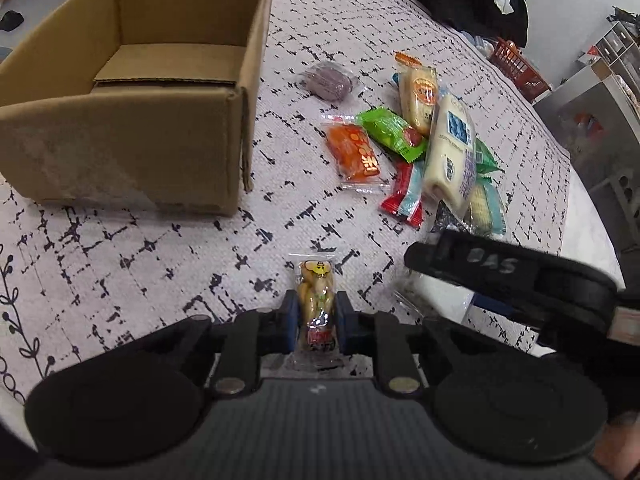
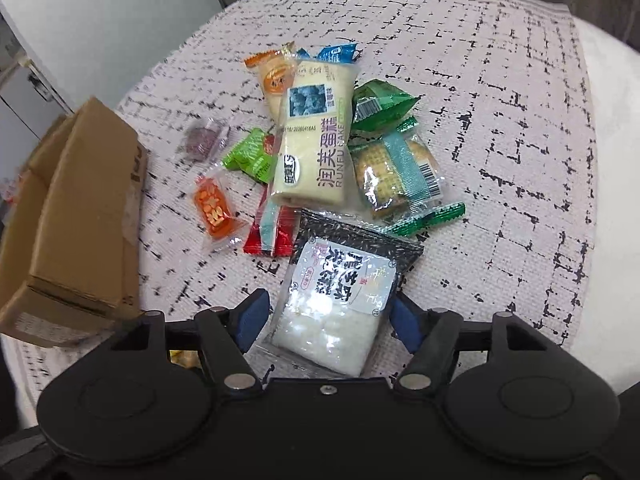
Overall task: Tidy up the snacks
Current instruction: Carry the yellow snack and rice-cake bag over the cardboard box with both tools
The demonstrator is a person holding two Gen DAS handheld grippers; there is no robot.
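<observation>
Two grippers: the left gripper (image 1: 316, 316) pinches a small yellow snack packet (image 1: 316, 300); the right gripper (image 2: 326, 316) (jaws wide) straddles a rice cracker pack (image 2: 340, 300), near the cardboard box (image 1: 132, 80).

On the bench (image 1: 160, 248) a cardboard box (image 1: 132, 120) stands at the left, with a heap of snack packets (image 1: 420, 140) well apart to its right. One small packet (image 1: 316, 300) lies nearer, before both.
</observation>
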